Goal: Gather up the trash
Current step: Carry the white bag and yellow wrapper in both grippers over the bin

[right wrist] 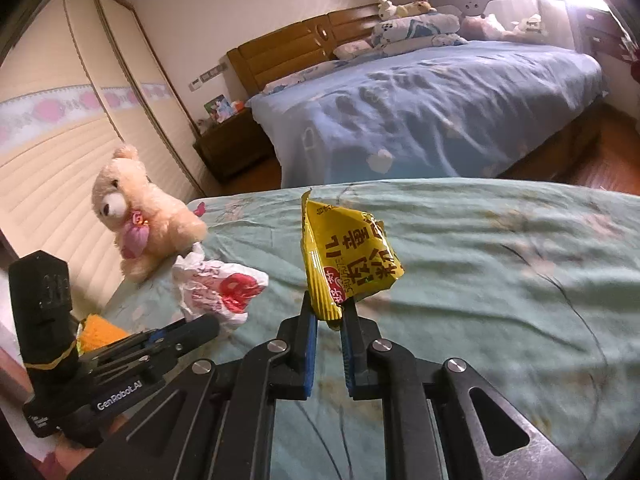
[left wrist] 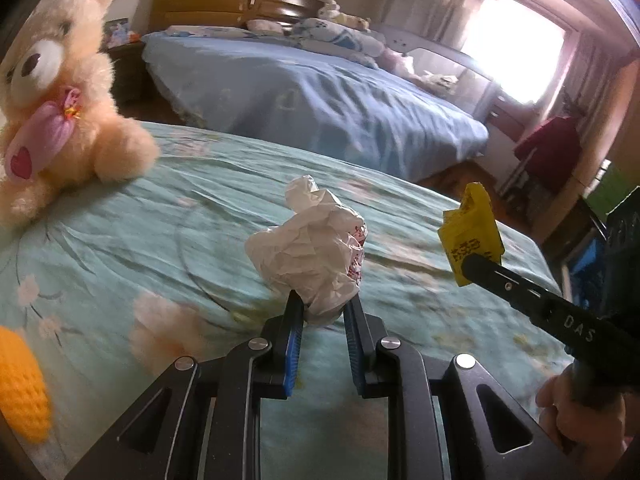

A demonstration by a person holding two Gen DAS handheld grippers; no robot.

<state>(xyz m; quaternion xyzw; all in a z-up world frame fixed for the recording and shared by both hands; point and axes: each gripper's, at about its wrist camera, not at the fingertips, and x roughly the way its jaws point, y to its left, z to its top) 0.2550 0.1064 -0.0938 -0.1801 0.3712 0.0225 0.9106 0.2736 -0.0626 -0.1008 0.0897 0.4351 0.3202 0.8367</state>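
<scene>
- Crumpled white plastic bag [left wrist: 308, 248], red print, is the bulkier load: left gripper [left wrist: 323, 300] fingers pinch only its bottom fold, above the green floral bedspread [left wrist: 120, 216]. Springy film could slide free.
- Yellow snack wrapper [right wrist: 348, 256], torn and creased: right gripper [right wrist: 329, 316] fingers pinch its lower corner, clear of the bed. Glossy foil, thin bite, so a swing may shed it.
</scene>
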